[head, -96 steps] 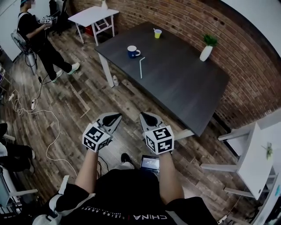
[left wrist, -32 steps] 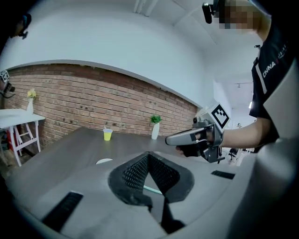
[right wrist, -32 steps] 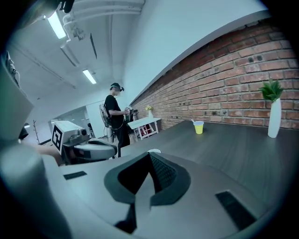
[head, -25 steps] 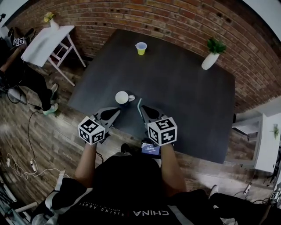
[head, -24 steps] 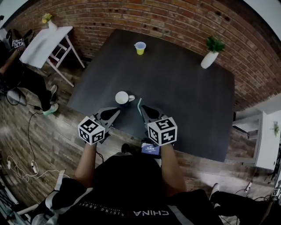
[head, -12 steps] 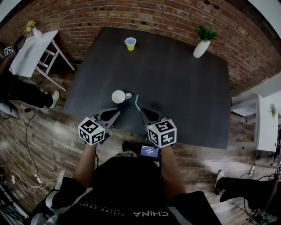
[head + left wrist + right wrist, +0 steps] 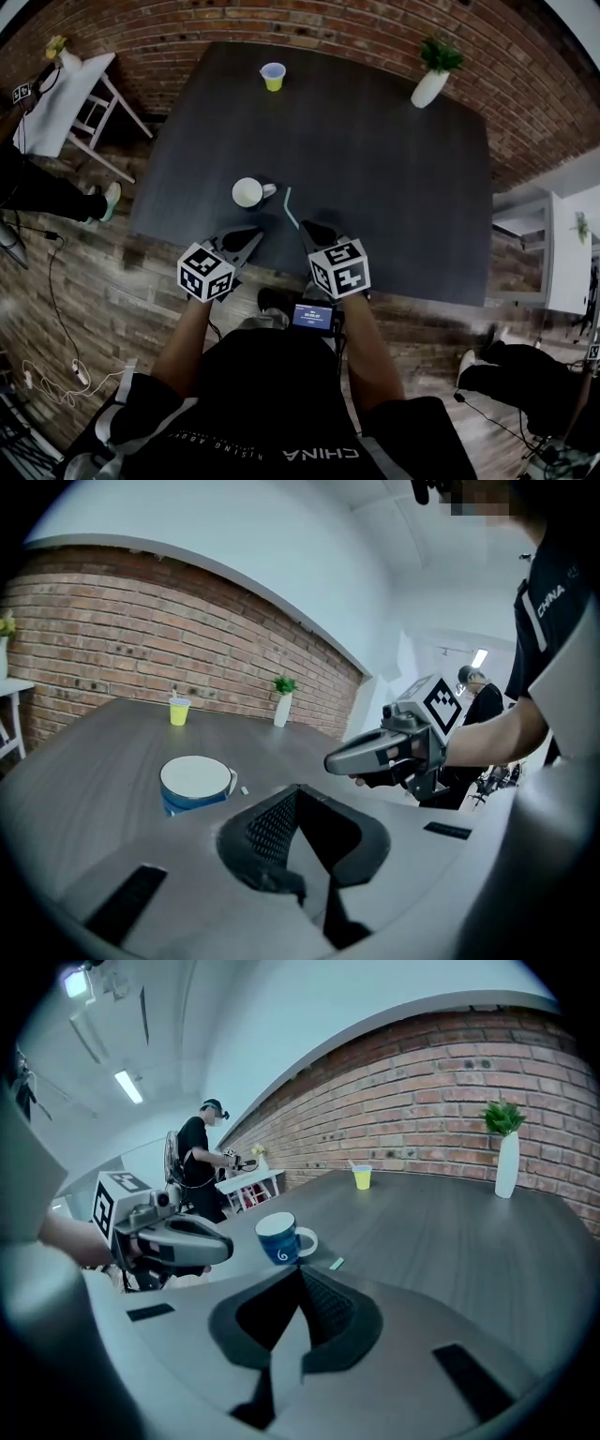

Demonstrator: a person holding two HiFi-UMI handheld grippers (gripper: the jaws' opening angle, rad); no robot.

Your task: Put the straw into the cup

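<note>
Pale straw (image 7: 291, 207), probably light and bendy, lies on the worktop (image 7: 394, 169) beside a blue mug (image 7: 248, 192); best pinched gently mid-length. Closed and empty: left hand-held gripper (image 7: 251, 234), right hand-held gripper (image 7: 309, 228).

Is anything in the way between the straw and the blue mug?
Nothing that I can see. The straw lies flat on the dark table beside the blue mug, on its handle side, with only bare tabletop between them. The right gripper is just behind the straw, also unblocked.

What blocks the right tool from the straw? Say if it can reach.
Probably yes: nothing lies between the right tool and the straw just ahead; the mug stands aside. Its shut jaws must open.
</note>
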